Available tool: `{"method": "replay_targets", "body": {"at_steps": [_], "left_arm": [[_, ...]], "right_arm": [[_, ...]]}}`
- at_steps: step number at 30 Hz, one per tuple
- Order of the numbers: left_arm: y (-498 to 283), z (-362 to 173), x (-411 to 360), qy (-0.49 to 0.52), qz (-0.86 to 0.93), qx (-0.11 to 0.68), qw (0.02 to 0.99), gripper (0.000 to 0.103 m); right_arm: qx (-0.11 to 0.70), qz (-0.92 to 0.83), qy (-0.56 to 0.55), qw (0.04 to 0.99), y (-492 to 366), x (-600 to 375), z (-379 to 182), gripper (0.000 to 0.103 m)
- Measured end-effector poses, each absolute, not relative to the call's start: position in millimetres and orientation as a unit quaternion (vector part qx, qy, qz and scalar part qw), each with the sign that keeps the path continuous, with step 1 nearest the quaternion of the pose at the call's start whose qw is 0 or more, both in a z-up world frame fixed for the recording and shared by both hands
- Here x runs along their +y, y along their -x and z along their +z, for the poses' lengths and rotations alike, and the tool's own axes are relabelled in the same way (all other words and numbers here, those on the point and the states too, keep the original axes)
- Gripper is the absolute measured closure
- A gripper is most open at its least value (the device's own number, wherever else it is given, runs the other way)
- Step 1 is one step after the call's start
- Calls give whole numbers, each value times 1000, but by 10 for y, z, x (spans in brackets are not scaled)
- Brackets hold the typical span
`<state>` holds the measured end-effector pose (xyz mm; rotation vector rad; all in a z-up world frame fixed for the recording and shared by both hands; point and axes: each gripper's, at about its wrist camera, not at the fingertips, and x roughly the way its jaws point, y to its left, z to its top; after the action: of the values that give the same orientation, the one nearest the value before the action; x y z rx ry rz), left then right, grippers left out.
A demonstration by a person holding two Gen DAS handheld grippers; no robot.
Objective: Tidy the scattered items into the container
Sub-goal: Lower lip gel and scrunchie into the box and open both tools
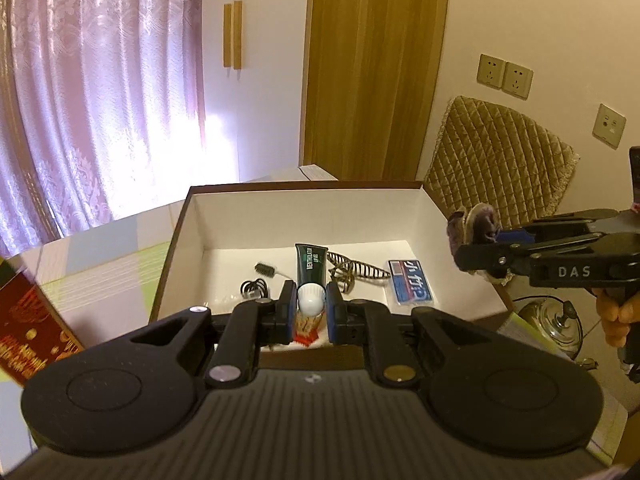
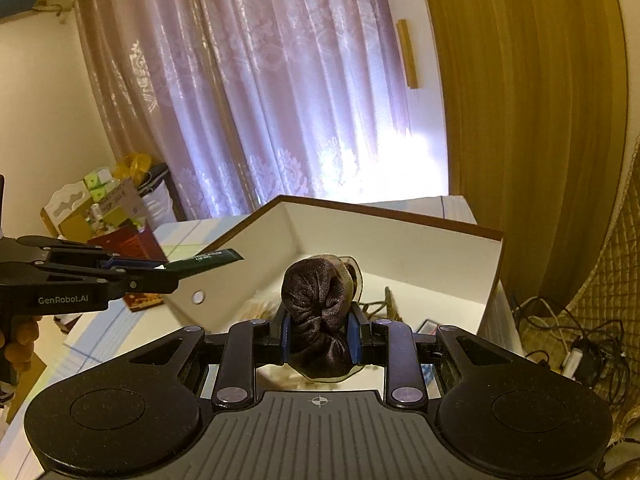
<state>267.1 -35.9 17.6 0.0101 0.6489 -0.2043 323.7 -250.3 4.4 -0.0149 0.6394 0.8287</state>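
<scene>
Left gripper clamped on the white cap of a dark green tube, tube pointing forward and held above the open white box, over its near edge. Seen from the right wrist as well: left gripper coming in from the left with the green tube sticking out past the box wall. Right gripper closed around a bundle of dark purple-brown cloth with a sheer beige trim, jaws pressing it from both sides, bundle held over the near part of the box. From the left wrist, right gripper reaching in from the right at the box's right rim, with the cloth bulging out of its tip. Inside the box, on the white floor: a small black brush, a coil of black hair ties, a striped ribbon-like piece, a blue packet. Under the left gripper, a red-and-white wrapper, partly hidden. Box standing on a table with a pale checked cloth; red gift box at the left edge. Behind, pink curtain, quilted chair back.
</scene>
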Motion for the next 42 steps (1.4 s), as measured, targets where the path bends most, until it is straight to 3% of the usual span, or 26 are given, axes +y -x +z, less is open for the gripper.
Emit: {"method": "replay_targets", "body": {"at_steps": [14, 25, 42], "left_arm": [[-4002, -268, -183, -31, -48, 394, 917, 92], [-4572, -657, -89, -43, -9, 442, 896, 92], [-4271, -460, -30, -14, -9, 437, 899, 76]], "right_arm": [[349, 376, 44, 857, -3926, -2371, -197, 73], [360, 367, 57, 856, -4138, -2407, -304, 73], [369, 379, 76, 845, -4154, -2371, -309, 73]]}}
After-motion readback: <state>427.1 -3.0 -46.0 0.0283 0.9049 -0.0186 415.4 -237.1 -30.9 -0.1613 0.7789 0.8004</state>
